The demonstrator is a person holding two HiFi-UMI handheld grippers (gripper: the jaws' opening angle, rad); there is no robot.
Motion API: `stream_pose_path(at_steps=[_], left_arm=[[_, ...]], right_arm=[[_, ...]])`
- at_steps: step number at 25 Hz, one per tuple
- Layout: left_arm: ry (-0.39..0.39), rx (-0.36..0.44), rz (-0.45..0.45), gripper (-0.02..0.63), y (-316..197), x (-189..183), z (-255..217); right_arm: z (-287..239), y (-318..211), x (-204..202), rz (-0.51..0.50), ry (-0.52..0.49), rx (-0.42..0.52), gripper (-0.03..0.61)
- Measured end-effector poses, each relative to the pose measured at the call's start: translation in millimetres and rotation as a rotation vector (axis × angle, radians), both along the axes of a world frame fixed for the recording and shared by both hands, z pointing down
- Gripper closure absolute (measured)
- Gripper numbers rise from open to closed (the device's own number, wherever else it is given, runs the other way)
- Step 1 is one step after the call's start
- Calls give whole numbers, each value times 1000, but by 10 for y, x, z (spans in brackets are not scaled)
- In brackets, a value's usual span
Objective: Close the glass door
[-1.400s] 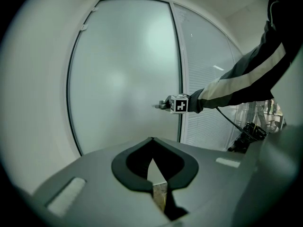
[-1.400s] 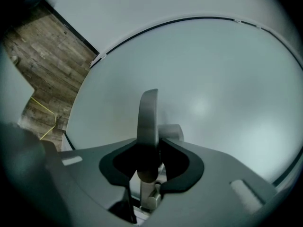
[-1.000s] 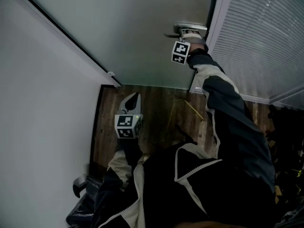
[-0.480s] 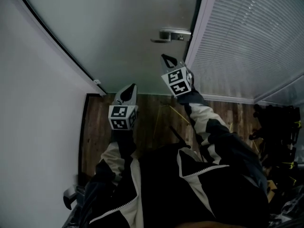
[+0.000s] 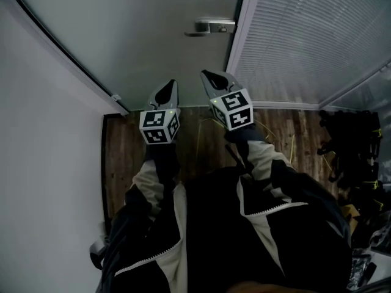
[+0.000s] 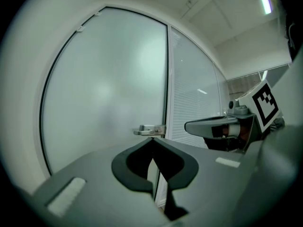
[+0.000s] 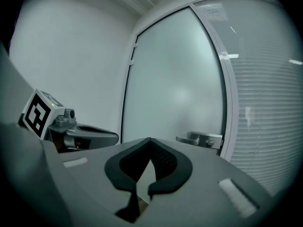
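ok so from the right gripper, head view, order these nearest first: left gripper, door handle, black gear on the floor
1. left gripper, close on its left
2. door handle, straight ahead
3. black gear, low at far right

Glass door (image 5: 159, 35): frosted pale grey-green pane with thin dark edging, standing upright and shut flush in its white frame (image 5: 248, 5). Silver lever handle (image 5: 208, 27) at the pane's right edge, lever level, pointing left across the glass.

left hand-held gripper (image 6: 152, 140): jaws together, empty | glass door (image 6: 104, 79): handle (image 6: 149, 130) ahead
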State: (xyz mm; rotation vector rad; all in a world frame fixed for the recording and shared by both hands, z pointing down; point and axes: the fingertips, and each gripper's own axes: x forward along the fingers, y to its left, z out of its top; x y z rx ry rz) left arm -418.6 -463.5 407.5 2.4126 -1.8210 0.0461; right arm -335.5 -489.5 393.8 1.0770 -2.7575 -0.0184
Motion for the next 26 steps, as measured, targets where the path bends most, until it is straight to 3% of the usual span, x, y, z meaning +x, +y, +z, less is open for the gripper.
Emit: stream_pose_path(at_steps=[5, 26], left_arm=[[7, 13, 8, 607, 8, -49, -60], [-16, 29, -4, 607, 40, -62, -154]], right_arm=[[127, 77, -74, 20, 19, -52, 577], [22, 88, -179, -2, 21, -7, 577]])
